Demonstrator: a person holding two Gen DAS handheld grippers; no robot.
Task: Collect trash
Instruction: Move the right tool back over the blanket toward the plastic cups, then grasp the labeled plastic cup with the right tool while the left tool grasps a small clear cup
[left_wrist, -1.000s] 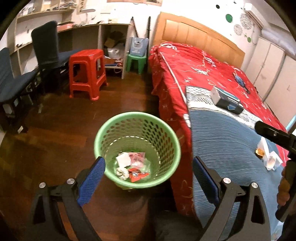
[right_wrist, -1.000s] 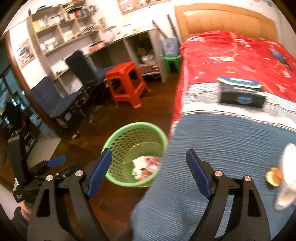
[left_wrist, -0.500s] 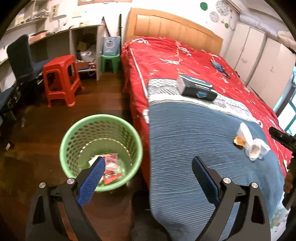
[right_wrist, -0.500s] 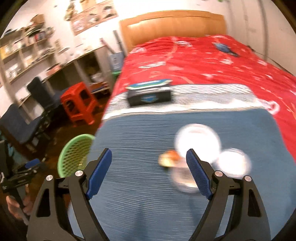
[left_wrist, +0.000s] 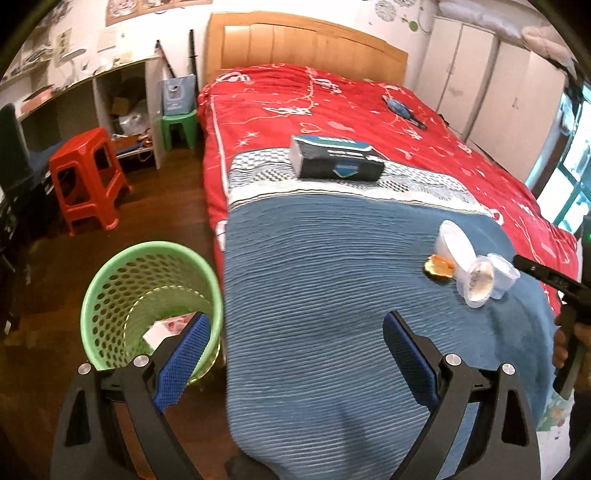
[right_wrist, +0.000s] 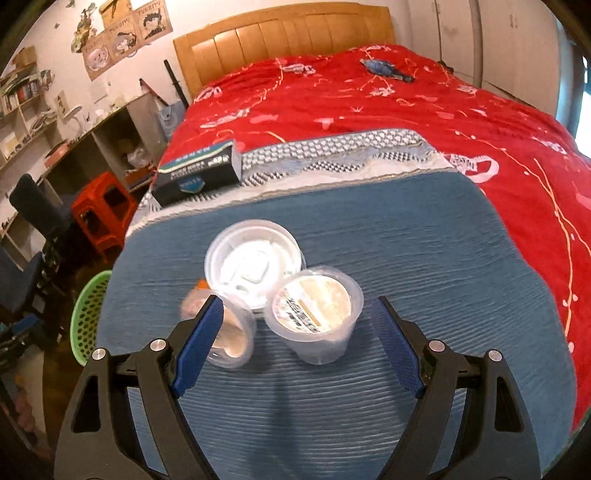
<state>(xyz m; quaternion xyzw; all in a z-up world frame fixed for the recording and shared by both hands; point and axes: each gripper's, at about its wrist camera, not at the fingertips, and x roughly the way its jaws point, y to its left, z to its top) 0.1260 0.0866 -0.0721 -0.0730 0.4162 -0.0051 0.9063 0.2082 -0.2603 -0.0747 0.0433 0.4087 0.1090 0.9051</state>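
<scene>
Clear plastic cups lie in a cluster on the blue blanket (right_wrist: 406, 236): a sealed cup (right_wrist: 314, 314), a white-lidded cup (right_wrist: 255, 266) and a tipped cup (right_wrist: 232, 339), with an orange scrap (right_wrist: 195, 295) at their left. My right gripper (right_wrist: 299, 339) is open, its fingers astride the sealed cup without touching it. The cluster also shows in the left wrist view (left_wrist: 476, 273). My left gripper (left_wrist: 295, 362) is open and empty over the blanket's near end. The green trash basket (left_wrist: 110, 280) stands on the floor left of the bed, with wrappers inside.
A dark box (left_wrist: 332, 158) lies on the bed beyond the blanket, and a blue object (left_wrist: 402, 110) farther back. A red stool (left_wrist: 85, 177), a green stool (left_wrist: 177, 125), dark chairs and a desk with shelves stand at the left. Wardrobes (left_wrist: 498, 85) line the right wall.
Both grippers have swung right, from the basket to the bed. My right gripper has closed in on the cups, which now sit between its open fingers.
</scene>
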